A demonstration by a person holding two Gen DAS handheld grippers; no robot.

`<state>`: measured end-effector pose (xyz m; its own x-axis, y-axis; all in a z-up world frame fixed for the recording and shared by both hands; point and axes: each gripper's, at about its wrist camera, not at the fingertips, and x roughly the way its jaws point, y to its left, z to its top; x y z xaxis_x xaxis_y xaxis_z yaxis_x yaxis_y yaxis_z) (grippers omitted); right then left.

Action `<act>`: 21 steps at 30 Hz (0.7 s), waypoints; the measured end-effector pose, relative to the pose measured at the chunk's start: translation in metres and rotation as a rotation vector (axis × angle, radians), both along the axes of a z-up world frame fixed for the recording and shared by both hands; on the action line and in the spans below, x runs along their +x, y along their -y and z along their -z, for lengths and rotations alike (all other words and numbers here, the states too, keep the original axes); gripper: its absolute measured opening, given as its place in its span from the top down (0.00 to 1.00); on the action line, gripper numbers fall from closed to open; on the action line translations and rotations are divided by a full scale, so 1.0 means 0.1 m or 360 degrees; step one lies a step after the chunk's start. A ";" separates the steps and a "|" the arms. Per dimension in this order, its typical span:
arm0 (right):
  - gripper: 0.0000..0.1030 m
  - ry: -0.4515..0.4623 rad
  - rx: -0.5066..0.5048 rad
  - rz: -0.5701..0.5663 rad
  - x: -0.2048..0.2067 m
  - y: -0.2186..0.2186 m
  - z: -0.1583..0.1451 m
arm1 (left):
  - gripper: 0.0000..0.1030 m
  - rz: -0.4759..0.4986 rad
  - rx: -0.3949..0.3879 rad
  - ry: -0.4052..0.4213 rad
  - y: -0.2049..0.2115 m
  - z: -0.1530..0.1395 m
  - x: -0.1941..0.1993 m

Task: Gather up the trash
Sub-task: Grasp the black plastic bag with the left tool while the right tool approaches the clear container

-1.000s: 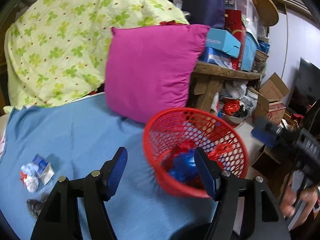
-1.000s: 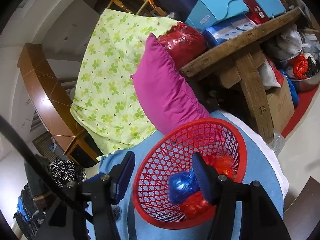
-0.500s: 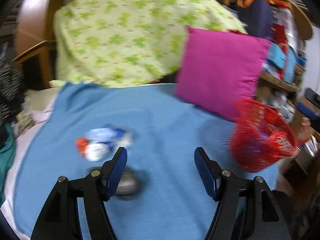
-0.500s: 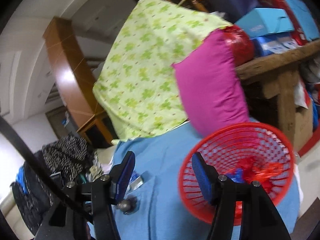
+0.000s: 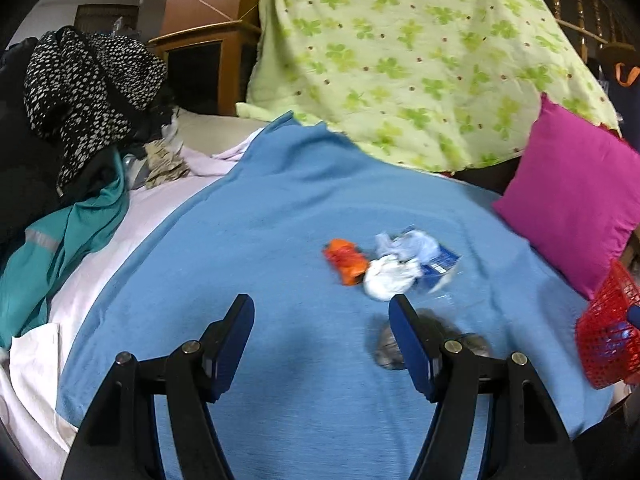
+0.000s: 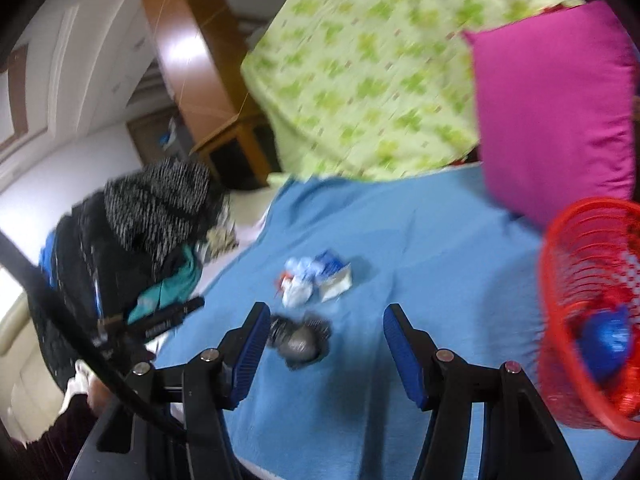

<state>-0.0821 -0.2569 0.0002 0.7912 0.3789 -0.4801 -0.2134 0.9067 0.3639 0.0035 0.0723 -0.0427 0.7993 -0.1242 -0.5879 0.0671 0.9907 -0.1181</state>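
Observation:
Loose trash lies on the blue blanket: an orange wrapper, a white crumpled tissue, a blue-and-white packet and a grey crumpled piece. My left gripper is open and empty, low over the blanket just short of the pile, its right finger covering part of the grey piece. My right gripper is open too, and the grey piece lies on the blanket just beyond its fingertips, nearer the left one. The red mesh basket, at the right, holds blue and red trash.
A pink pillow and a green clover blanket stand behind the trash. Dark and teal clothes are piled at the left. The red basket sits at the blanket's right edge. A hand in a dark sleeve shows at lower left.
Both grippers have swung left, away from the red basket and over to the trash pile. The basket went from centre view to the right edge. The jaws look equally wide throughout.

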 end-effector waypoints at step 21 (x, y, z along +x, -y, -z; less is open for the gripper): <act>0.39 -0.0521 0.0259 -0.0082 1.53 -0.24 0.95 | 0.32 0.0264 -0.0057 -0.0246 0.31 0.40 0.11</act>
